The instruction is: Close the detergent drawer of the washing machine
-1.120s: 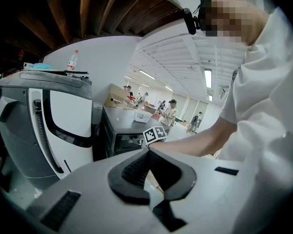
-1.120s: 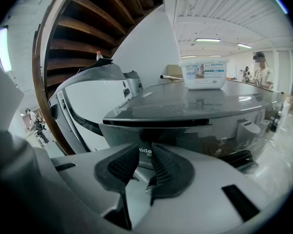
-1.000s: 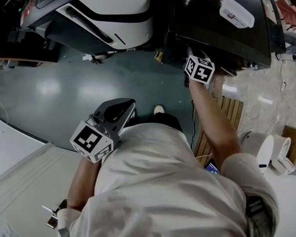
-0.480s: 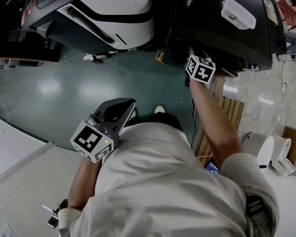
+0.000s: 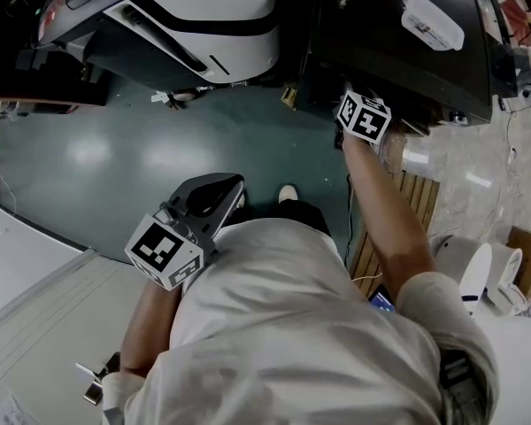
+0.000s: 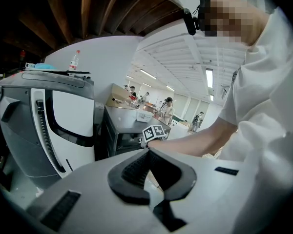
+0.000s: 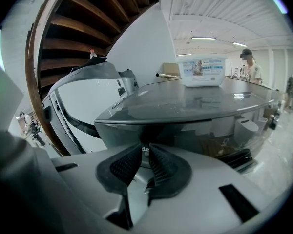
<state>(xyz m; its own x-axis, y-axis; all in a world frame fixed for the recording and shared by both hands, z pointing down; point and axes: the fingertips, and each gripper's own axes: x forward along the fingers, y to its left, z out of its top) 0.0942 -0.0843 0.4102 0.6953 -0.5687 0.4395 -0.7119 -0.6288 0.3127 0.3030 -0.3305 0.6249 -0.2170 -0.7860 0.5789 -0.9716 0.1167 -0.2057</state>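
The dark grey, glossy-topped washing machine (image 7: 185, 106) stands in front of the person, a white plastic tub (image 7: 201, 72) resting on its lid. The right hand-held gripper (image 7: 144, 155) is stretched out to the top of the machine's front. Its jaws are clenched to a narrow slit with nothing between them, and their tips are right at the detergent drawer (image 7: 136, 139) panel under the lid. I cannot tell whether the drawer sits flush. The left hand-held gripper (image 6: 146, 152) hangs well back from the machine, clenched and empty.
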